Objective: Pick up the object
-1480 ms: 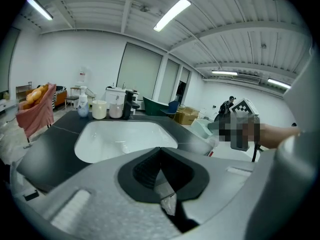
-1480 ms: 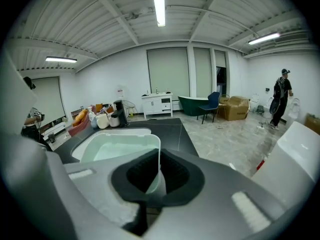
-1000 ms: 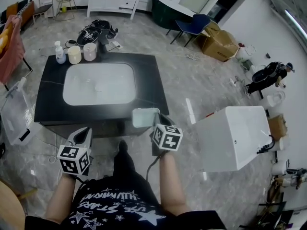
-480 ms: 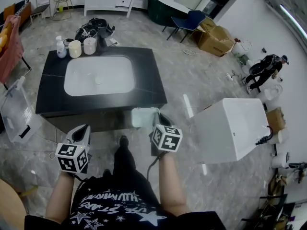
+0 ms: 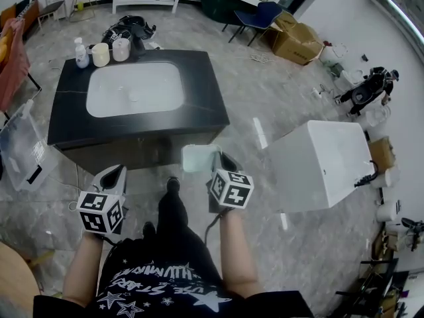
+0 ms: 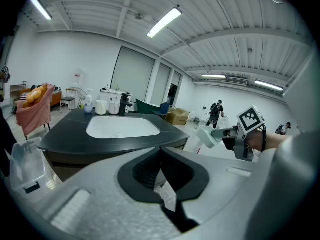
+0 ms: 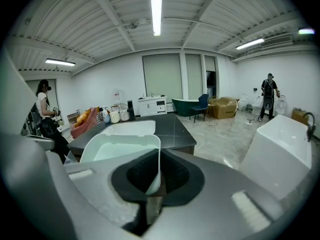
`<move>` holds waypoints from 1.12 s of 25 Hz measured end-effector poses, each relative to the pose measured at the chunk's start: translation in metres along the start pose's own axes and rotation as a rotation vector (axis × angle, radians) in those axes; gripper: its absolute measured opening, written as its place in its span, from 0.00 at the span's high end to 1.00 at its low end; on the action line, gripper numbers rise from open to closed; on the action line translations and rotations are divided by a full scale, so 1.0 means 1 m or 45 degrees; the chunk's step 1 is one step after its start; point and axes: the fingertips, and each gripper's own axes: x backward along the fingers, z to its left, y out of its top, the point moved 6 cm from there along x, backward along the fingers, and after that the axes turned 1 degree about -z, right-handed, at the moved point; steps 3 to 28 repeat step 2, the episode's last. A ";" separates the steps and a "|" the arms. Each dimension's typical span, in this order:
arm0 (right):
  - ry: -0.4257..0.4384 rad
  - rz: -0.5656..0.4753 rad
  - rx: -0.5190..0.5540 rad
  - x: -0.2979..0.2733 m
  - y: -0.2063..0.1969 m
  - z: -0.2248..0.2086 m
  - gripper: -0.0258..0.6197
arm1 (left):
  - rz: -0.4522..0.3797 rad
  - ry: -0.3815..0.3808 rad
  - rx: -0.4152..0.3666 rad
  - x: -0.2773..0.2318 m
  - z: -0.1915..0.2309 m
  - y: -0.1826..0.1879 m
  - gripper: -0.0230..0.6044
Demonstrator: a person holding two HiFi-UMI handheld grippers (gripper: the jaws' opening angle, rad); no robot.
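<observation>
Right gripper [image 5: 222, 163]: we read the jaws as pinched onto one wall of the pale container [image 5: 199, 158]. In the right gripper view the thin wall stands between the pads [image 7: 172, 176], with the open container [image 7: 122, 146] reaching forward of them. The container hangs in the air over the floor [image 5: 278, 111], just short of the counter [image 5: 205, 91].

Left gripper [image 5: 114, 174]: jaws together, and we see nothing between them.

Around: the black counter with its white sink [image 5: 134, 88] lies straight ahead. A bottle [image 5: 81, 53] and cups [image 5: 101, 54] stand at its far edge. A white bathtub [image 5: 324, 167] sits to the right, well apart, and a clear case [image 5: 23, 152] leans at the left.

Against the frame a second ago: the container then overlapped the counter's front edge, and now it is clear of it. The counter sits farther off in the head view. The grip is unchanged.

Room: grey marble-look tile, white walls, strip lights. Farther back are a cardboard box [image 5: 298, 42], a blue chair [image 5: 265, 13] and another person [image 5: 368, 88].
</observation>
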 end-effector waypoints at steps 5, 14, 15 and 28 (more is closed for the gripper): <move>0.000 -0.002 -0.001 0.004 -0.002 -0.002 0.94 | -0.002 -0.006 -0.006 0.001 -0.004 0.000 0.95; 0.000 -0.002 -0.001 0.004 -0.002 -0.002 0.94 | -0.002 -0.006 -0.006 0.001 -0.004 0.000 0.95; 0.000 -0.002 -0.001 0.004 -0.002 -0.002 0.94 | -0.002 -0.006 -0.006 0.001 -0.004 0.000 0.95; 0.000 -0.002 -0.001 0.004 -0.002 -0.002 0.94 | -0.002 -0.006 -0.006 0.001 -0.004 0.000 0.95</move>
